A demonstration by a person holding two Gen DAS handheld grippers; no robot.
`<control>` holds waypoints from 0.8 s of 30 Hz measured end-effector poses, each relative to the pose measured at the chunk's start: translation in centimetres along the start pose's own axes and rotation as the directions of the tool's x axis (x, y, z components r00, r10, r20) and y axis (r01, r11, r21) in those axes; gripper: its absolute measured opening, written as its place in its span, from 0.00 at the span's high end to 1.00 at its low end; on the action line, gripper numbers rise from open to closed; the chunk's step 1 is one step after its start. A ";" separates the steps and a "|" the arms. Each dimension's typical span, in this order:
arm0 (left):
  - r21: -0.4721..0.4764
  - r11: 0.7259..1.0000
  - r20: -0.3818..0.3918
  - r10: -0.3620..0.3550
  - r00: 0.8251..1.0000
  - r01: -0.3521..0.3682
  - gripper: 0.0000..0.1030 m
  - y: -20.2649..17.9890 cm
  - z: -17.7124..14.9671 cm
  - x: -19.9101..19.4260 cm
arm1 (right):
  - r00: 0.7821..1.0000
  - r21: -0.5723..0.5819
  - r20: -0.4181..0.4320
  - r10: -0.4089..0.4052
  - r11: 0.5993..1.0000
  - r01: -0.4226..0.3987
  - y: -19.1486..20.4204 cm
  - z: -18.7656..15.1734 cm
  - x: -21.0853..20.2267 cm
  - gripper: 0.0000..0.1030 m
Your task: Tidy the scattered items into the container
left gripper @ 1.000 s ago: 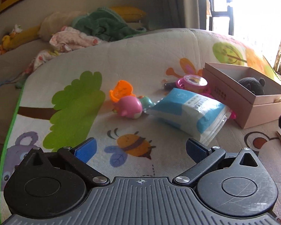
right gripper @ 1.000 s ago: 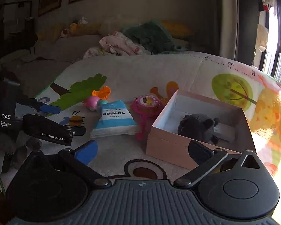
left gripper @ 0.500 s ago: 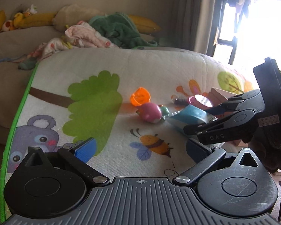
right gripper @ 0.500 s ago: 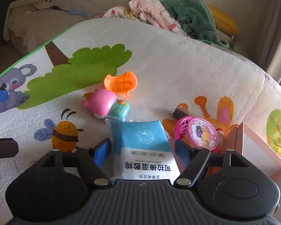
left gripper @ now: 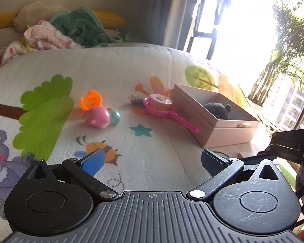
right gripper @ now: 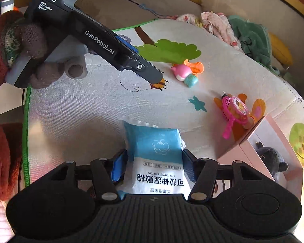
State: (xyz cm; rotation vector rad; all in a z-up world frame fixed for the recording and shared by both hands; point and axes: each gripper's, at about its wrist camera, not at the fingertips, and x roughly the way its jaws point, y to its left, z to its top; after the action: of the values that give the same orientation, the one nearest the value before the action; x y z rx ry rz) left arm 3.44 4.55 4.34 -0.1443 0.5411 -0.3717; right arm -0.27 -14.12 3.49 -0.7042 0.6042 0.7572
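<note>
My right gripper [right gripper: 152, 162] is shut on a blue and white wipes packet [right gripper: 155, 156] and holds it above the play mat. The pink cardboard box [left gripper: 223, 129] [right gripper: 253, 151] stands at the right with a grey plush toy [left gripper: 217, 109] [right gripper: 271, 158] inside. A pink round toy [left gripper: 97, 117] [right gripper: 181, 71], an orange toy [left gripper: 91, 100], a small teal toy [left gripper: 114, 116] and a pink sieve with a round case [left gripper: 161, 105] [right gripper: 236, 109] lie on the mat. My left gripper [left gripper: 152, 160] is open and empty above the mat.
The printed play mat [left gripper: 121, 77] covers a raised surface with a green edge [right gripper: 26, 131]. Clothes and cushions [left gripper: 71, 28] are piled behind. A bright window [left gripper: 243, 30] is at the right. The left gripper's body [right gripper: 95, 40] hangs over the mat's left part.
My right gripper closed on the wipes packet and lifted it off the mat, pulling back toward the box side. My left gripper turned right, so the box shows again.
</note>
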 end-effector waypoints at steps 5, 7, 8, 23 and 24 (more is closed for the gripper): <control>0.061 0.989 -0.091 -0.130 0.987 0.136 0.00 -3.7 -1.0 1.4 | 0.997 0.099 -0.023 -0.070 0.993 0.072 -1.1 -3.2 -1.9 0.21; 0.092 0.983 -0.125 -0.147 0.981 0.159 0.00 -5.2 -1.6 1.8 | 0.990 0.115 -0.036 -0.138 0.983 0.141 -1.4 -4.4 -2.3 0.18; 0.108 0.980 -0.141 -0.153 0.978 0.169 0.00 -6.0 -2.0 1.9 | 0.984 0.128 -0.044 -0.174 0.976 0.178 -1.6 -5.0 -2.4 0.18; 0.312 0.943 -0.123 -0.085 0.989 0.120 0.00 -11.4 -2.3 0.3 | 0.949 0.830 -0.130 -0.288 0.492 0.263 -11.1 -11.2 -1.6 0.00; 0.326 0.938 -0.123 -0.082 0.989 0.118 0.00 -11.7 -2.3 0.4 | 0.942 0.821 -0.153 -0.300 0.491 0.290 -10.9 -10.9 -0.7 0.00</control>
State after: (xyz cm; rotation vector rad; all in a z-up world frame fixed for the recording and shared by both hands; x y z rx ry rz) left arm -1.09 -6.48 4.90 0.1771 0.5709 -0.5677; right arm 5.25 -28.34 1.05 0.1212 0.7235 0.0683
